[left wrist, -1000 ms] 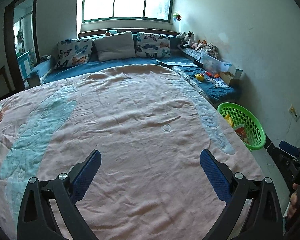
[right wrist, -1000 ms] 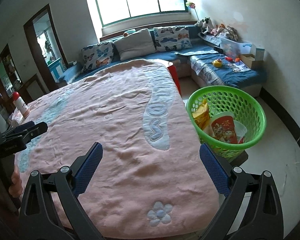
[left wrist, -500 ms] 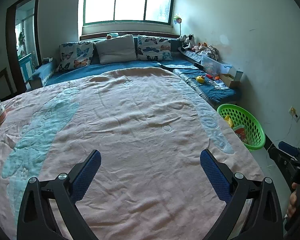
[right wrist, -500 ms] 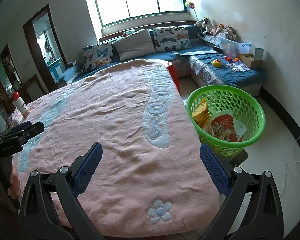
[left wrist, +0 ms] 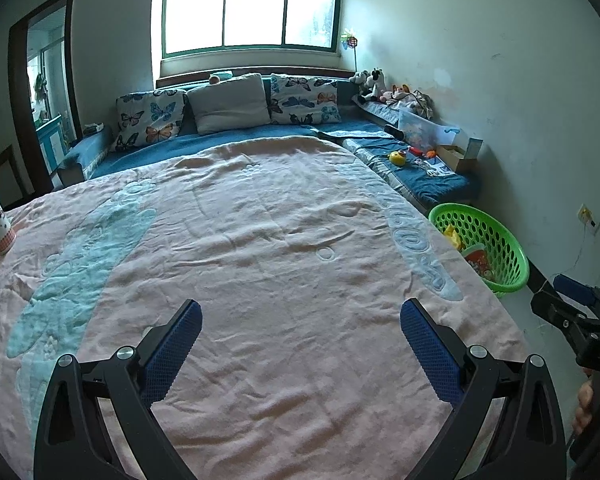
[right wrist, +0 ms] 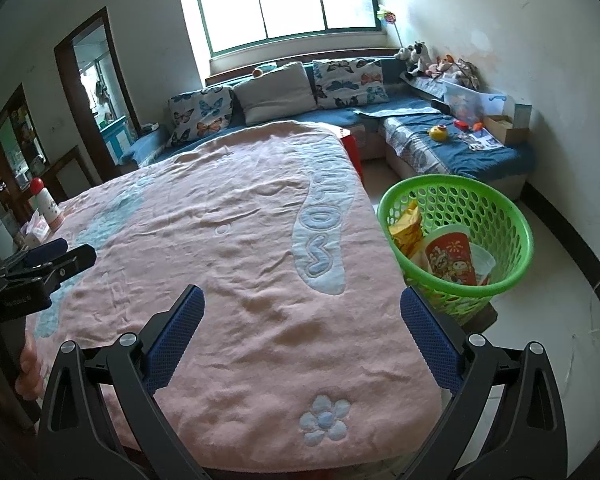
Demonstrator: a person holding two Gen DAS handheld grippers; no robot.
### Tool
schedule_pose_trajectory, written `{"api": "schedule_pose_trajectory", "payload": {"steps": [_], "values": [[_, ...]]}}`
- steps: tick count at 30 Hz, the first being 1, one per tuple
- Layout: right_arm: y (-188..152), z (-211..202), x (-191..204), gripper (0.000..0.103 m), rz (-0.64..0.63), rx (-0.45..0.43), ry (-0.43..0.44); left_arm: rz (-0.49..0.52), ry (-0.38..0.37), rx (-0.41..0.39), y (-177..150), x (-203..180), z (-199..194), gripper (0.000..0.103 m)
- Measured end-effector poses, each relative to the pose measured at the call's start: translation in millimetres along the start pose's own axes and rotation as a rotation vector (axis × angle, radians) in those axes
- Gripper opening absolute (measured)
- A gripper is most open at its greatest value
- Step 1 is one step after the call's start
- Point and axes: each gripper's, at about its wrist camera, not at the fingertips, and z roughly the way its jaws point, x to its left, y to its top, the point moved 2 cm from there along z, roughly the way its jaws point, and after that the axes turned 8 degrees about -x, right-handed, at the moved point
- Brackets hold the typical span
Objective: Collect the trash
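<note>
A green plastic basket (right wrist: 518, 216) stands on the floor by the bed's right edge. In it lie a yellow packet (right wrist: 406, 228) and a red printed paper cup (right wrist: 450, 256). My right gripper (right wrist: 300, 300) is open and empty over the pink blanket (right wrist: 240, 240), just left of the basket. My left gripper (left wrist: 300, 312) is open and empty over the blanket's middle (left wrist: 280, 240). The left wrist view has the basket (left wrist: 512, 248) at the far right, with my right gripper (left wrist: 556, 294) below it. No loose trash shows on the blanket.
A white bottle with a red cap (right wrist: 46, 204) and a tissue pack (right wrist: 36, 228) sit at the bed's left edge. A blue corner sofa (left wrist: 428, 184) with pillows, toys and a box runs along the far and right walls. A hand holds my left gripper (right wrist: 70, 254).
Both views have shifted only slightly. Both grippers stay open and empty, and the basket's contents have not moved.
</note>
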Motion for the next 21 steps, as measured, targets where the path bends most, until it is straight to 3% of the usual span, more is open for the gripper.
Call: {"api": "schedule_pose_trajectory", "payload": {"steps": [21], "values": [[-2.7,-12.0,10.3,0.099,-0.034,-0.031,0.004,0.011,0.038,-0.03,-9.6,-6.8,-20.7,0.096]]}}
